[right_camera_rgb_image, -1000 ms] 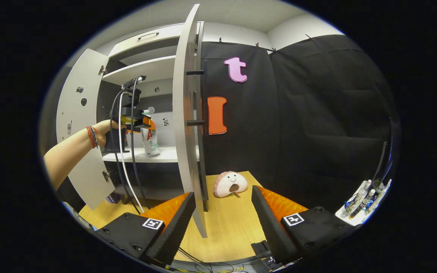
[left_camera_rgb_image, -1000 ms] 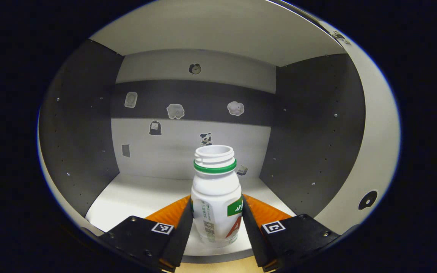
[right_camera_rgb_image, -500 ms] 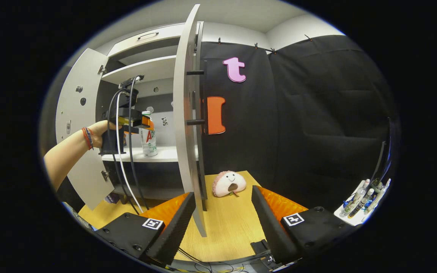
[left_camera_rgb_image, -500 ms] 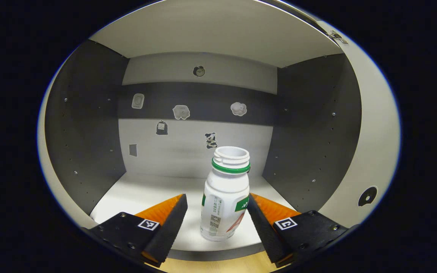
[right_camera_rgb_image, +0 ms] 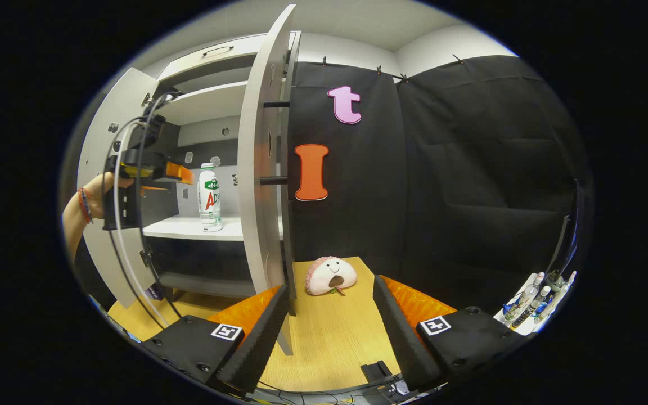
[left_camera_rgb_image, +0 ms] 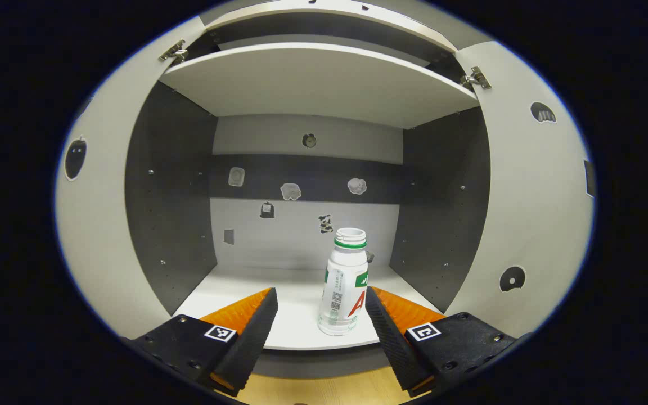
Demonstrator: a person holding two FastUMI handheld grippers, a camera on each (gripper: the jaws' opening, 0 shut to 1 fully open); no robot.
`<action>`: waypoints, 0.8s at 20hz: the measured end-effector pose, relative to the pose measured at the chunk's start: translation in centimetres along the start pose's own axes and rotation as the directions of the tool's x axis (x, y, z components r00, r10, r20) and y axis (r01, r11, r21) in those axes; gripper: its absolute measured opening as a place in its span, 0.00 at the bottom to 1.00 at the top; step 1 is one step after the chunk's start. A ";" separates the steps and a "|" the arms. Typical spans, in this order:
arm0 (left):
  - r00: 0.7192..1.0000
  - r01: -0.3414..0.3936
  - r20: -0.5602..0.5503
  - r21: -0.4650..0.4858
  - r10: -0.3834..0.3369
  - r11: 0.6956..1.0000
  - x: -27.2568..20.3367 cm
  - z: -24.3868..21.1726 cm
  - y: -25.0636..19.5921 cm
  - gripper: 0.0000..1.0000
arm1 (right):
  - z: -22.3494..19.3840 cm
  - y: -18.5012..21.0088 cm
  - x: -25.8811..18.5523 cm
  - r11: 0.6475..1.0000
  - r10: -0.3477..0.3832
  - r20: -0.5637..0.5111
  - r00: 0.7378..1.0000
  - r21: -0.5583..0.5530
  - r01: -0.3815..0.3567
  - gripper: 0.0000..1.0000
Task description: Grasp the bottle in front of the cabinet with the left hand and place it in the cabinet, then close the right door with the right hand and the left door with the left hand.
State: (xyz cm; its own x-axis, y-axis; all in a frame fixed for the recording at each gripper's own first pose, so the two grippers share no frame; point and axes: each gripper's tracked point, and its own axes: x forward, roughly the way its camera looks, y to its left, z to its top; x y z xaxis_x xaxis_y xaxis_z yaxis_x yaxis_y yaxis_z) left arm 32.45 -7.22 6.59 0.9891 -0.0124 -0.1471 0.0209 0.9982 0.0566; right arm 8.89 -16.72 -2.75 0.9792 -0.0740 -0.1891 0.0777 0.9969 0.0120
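**A:** Nearest us, the right gripper is held low over the wooden table, its jaws spread wide with nothing between them. The right door stands edge-on just past the left finger, its two dark handle pegs pointing away from the cabinet opening.

**B:** So we judge the next move belongs to the right side. The door lies ahead and slightly left of those jaws, its long axis upright. Is the path clear?

**A:** A plush toy sits on the table beyond the door's lower edge, near it but apart. We read the swing as running inward, away from the toy.

**B:** And the left gripper?

**A:** Its jaws are parted and empty, in front of the shelf lip. Seen from the right gripper view, its orange fingers are short of the bottle.

**B:** The bottle?

**A:** Upright on the shelf near the front edge, toward the right wall, touching neither finger. The left door hangs wide open, and we think the hand must clear that doorway first
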 end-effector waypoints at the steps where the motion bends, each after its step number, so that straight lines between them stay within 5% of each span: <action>1: 1.000 -0.001 0.011 0.002 0.001 1.000 -1.3 0.3 0.2 0.95 | -0.2 -0.1 0.3 1.000 -0.004 0.000 1.000 0.004 0.004 0.99; 16: 0.981 0.005 0.195 -0.055 0.006 0.998 -20.9 2.0 4.7 0.95 | 0.1 -2.0 6.9 0.998 -0.053 0.045 0.998 0.028 0.052 0.99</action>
State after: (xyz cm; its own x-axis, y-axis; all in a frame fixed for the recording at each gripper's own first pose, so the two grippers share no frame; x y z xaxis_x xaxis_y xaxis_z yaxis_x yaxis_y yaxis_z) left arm 12.15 -2.34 11.88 0.9987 -0.0174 0.0489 0.0174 0.9998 0.0017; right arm 15.52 -19.22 -3.99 0.9811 -0.1276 -0.1454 0.1333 0.9906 0.0297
